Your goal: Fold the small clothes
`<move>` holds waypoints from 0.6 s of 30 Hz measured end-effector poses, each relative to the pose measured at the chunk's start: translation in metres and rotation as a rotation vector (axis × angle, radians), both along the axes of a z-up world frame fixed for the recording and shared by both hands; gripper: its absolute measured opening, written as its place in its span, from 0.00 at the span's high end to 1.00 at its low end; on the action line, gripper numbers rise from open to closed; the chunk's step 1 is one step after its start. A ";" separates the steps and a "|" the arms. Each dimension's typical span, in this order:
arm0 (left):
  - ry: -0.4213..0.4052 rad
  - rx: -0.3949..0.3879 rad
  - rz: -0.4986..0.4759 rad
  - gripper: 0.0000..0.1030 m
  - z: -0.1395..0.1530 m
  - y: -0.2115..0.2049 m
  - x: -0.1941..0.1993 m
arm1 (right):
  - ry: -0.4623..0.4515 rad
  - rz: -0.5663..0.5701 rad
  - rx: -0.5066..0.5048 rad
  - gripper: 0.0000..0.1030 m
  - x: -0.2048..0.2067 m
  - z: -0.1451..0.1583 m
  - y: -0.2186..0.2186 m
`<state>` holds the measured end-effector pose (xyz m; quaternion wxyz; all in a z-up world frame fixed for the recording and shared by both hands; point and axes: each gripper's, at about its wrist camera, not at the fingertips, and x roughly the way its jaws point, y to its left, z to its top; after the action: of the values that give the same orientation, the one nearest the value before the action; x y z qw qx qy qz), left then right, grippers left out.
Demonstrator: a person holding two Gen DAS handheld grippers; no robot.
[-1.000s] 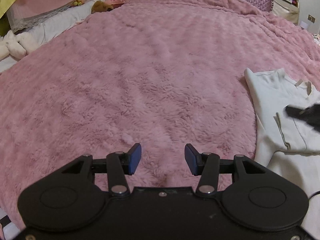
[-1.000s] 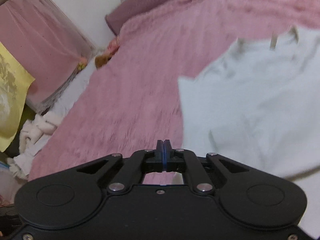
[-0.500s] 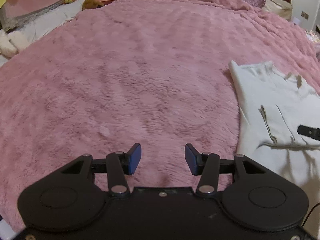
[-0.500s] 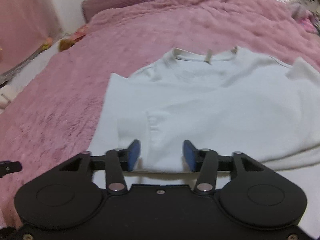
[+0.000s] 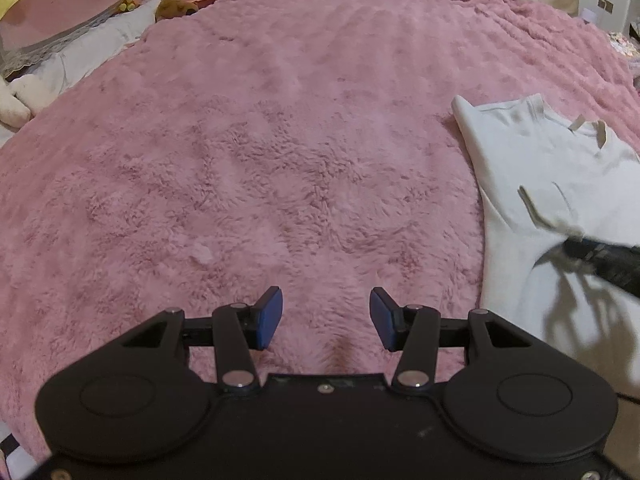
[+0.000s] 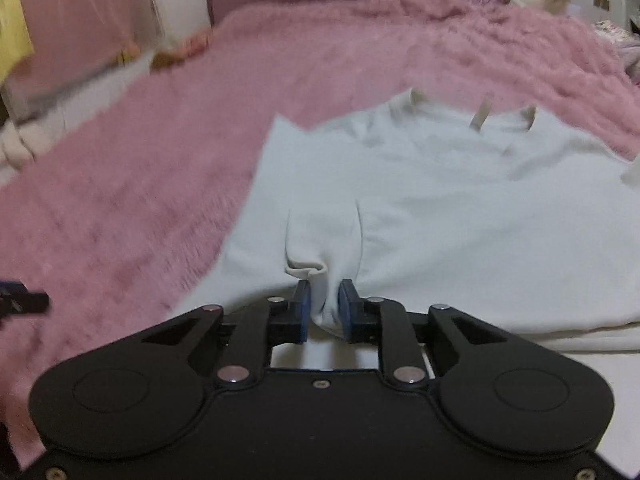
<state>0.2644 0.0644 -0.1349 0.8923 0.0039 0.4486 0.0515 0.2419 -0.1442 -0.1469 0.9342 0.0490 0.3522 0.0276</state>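
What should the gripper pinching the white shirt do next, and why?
Probably lift the pinched fabric a little and carry it across the white shirt to start a fold. The right hand-held gripper has its jaws closed on a bunched bit of the shirt's near left part, and the shirt lies spread on the pink blanket. The left hand-held gripper is open over bare blanket.
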 end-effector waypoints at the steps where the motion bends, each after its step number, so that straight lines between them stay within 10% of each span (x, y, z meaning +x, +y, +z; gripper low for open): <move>1: 0.001 -0.001 0.000 0.52 -0.001 0.001 0.000 | -0.017 0.002 0.006 0.92 -0.003 0.003 0.001; 9: 0.011 -0.007 -0.008 0.51 -0.004 -0.003 0.001 | 0.046 -0.031 0.163 0.85 0.022 -0.021 -0.011; 13: 0.014 0.011 -0.015 0.51 -0.004 -0.005 -0.003 | -0.085 0.019 0.452 0.78 -0.006 -0.010 -0.048; 18: 0.019 0.028 0.001 0.51 -0.005 -0.010 0.000 | -0.062 -0.033 0.255 0.61 -0.026 0.008 -0.075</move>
<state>0.2643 0.0545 -0.1402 0.8878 0.0166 0.4562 0.0582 0.2155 -0.2194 -0.1386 0.9313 0.1720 0.3158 0.0582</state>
